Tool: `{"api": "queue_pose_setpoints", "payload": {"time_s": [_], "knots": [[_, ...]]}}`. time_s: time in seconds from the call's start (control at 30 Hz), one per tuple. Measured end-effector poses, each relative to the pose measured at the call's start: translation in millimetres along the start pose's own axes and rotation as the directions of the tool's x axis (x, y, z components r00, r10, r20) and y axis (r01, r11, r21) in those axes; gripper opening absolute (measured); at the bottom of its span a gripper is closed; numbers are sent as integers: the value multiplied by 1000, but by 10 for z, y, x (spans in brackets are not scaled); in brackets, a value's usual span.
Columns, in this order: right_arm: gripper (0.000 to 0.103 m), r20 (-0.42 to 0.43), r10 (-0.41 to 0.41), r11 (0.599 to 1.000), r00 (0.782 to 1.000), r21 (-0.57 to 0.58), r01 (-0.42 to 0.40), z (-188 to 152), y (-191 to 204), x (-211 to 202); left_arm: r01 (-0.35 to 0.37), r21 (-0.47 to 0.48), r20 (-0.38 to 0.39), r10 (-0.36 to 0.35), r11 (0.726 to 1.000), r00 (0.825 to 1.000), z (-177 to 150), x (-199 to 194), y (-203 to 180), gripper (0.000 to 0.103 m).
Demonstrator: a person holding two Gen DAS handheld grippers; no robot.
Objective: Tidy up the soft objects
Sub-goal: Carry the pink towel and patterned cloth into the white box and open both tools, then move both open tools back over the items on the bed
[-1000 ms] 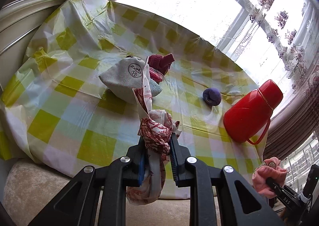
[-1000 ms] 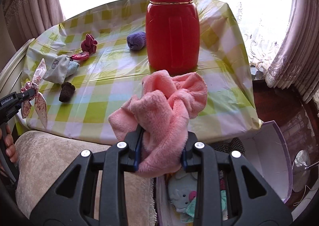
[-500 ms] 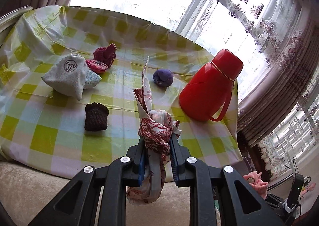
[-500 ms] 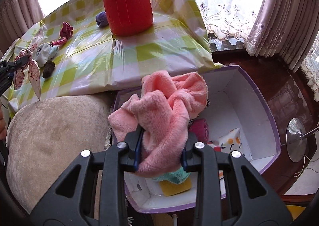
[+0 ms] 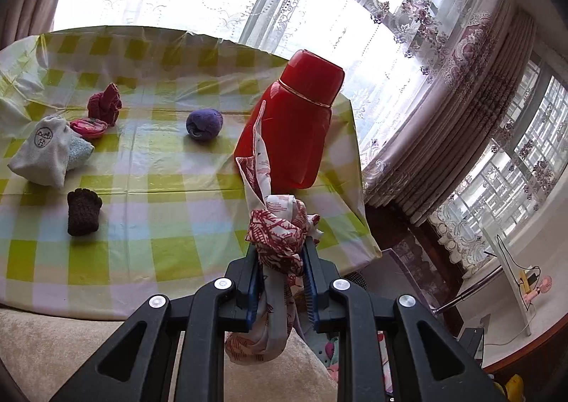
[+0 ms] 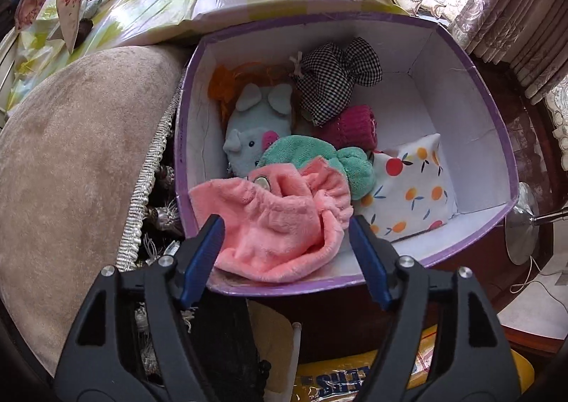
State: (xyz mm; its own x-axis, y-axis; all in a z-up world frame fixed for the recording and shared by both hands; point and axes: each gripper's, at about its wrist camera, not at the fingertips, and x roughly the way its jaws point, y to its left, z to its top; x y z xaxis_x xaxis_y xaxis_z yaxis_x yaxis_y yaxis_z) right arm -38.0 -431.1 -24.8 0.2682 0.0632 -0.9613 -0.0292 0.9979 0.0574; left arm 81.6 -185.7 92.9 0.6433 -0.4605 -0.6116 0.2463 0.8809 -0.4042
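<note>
The tablecloth (image 5: 149,153) looked like thin plastic sheeting, glossy and creased, catching the window light. The red flask (image 5: 291,125) was smooth, shiny plastic with a thin metallic band under its cap. A dark brown knitted piece (image 5: 83,212) looked coarse and woolly, and the purple ball (image 5: 204,125) beside the flask was a soft, matt knit. The printed scarf (image 5: 277,235) was thin, smooth cloth. The pink towel (image 6: 280,224) was fluffy plush, matt. The purple-rimmed box (image 6: 490,110) was cardboard with a plain white papery lining. The beige cushion (image 6: 71,153) had a velvety nap. The grippers' black frames were matt plastic with bright metal screws.
</note>
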Motion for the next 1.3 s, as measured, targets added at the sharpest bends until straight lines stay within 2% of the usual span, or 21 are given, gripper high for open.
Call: {"api": "queue_pose_setpoints", "payload": {"time_s": [0.23, 0.5, 0.57, 0.7, 0.73, 0.87, 1.3], "knots": [[76, 45, -21, 999, 999, 51, 19, 51, -177, -137, 99, 68, -70, -95, 993, 993, -49, 190, -432, 22], [76, 111, -36, 992, 993, 123, 22, 162, -339, -276, 215, 142, -153, -193, 966, 969, -118, 421, -917, 22], [76, 118, -37, 990, 992, 137, 21, 173, -383, -293, 253, 163, -180, -223, 954, 958, -133, 485, -1047, 27], [76, 131, -39, 987, 991, 157, 18, 174, -447, -312, 304, 188, -243, -256, 934, 936, -173, 646, -1223, 48], [76, 133, -38, 987, 990, 161, 16, 175, -462, -307, 298, 191, -250, -247, 935, 936, -188, 667, -1230, 52], [76, 143, -34, 984, 989, 177, 9, 180, -490, -313, 286, 184, -260, -234, 940, 937, -210, 705, -1147, 52], [76, 206, 10, 990, 979, 138, -39, 397, -262, -389, 156, 91, -163, -140, 984, 977, -67, 462, -456, 52]]}}
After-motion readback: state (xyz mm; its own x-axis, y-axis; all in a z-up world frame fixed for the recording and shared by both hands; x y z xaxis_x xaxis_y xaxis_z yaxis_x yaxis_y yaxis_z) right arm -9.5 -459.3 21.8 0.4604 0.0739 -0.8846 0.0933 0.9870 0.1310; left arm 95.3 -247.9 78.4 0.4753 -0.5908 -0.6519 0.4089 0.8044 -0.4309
